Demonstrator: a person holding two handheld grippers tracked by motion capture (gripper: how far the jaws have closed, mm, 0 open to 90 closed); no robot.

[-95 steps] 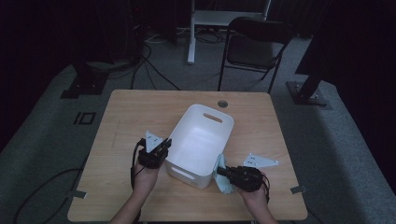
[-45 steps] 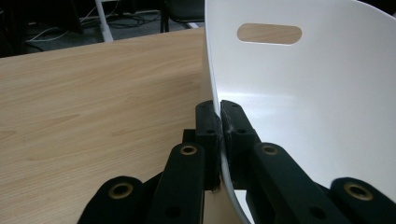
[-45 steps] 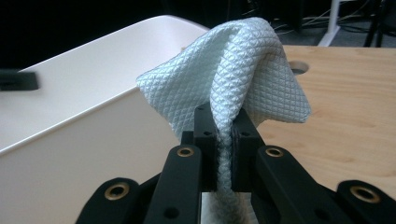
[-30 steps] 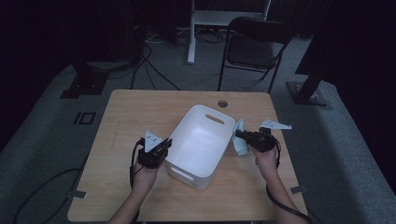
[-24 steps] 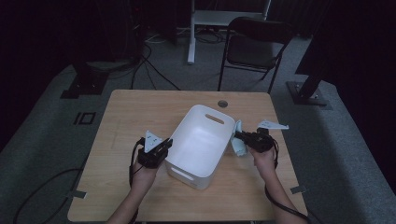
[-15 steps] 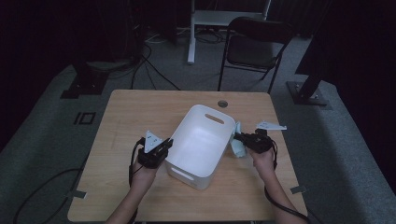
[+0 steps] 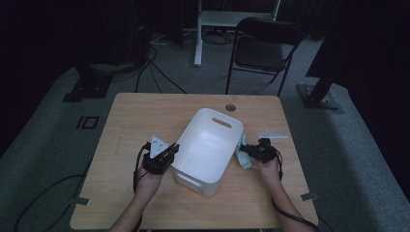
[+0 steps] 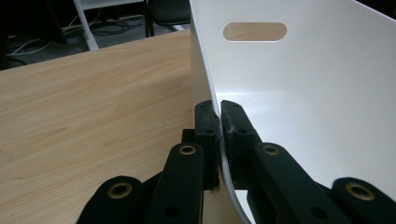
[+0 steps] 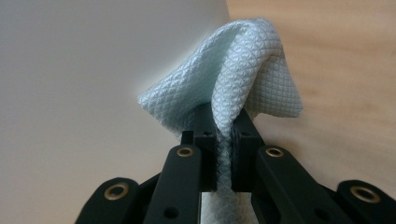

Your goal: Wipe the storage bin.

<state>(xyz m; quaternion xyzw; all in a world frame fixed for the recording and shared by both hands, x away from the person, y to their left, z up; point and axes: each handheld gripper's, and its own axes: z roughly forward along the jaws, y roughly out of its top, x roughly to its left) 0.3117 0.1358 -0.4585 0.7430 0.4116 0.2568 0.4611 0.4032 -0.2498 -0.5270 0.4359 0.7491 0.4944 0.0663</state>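
A white plastic bin (image 7: 208, 145) with slot handles stands on the wooden table, tipped up on its left side. My left gripper (image 7: 167, 153) is shut on the bin's left rim (image 8: 215, 109), one jaw outside and one inside the wall. My right gripper (image 7: 244, 152) is shut on a pale blue quilted cloth (image 7: 243, 157), which it presses against the outside of the bin's right wall. In the right gripper view the cloth (image 9: 243, 74) bunches above the jaws, touching the white wall (image 9: 93, 70).
The wooden table (image 7: 145, 116) has a round cable hole (image 7: 230, 107) near its far edge. A black folding chair (image 7: 266, 48) and a white stand (image 7: 198, 29) are on the floor behind it. Cables run across the grey carpet at the left.
My right gripper has slid down along the bin's right wall toward the near side with the cloth in it. The left gripper has stayed on the rim.
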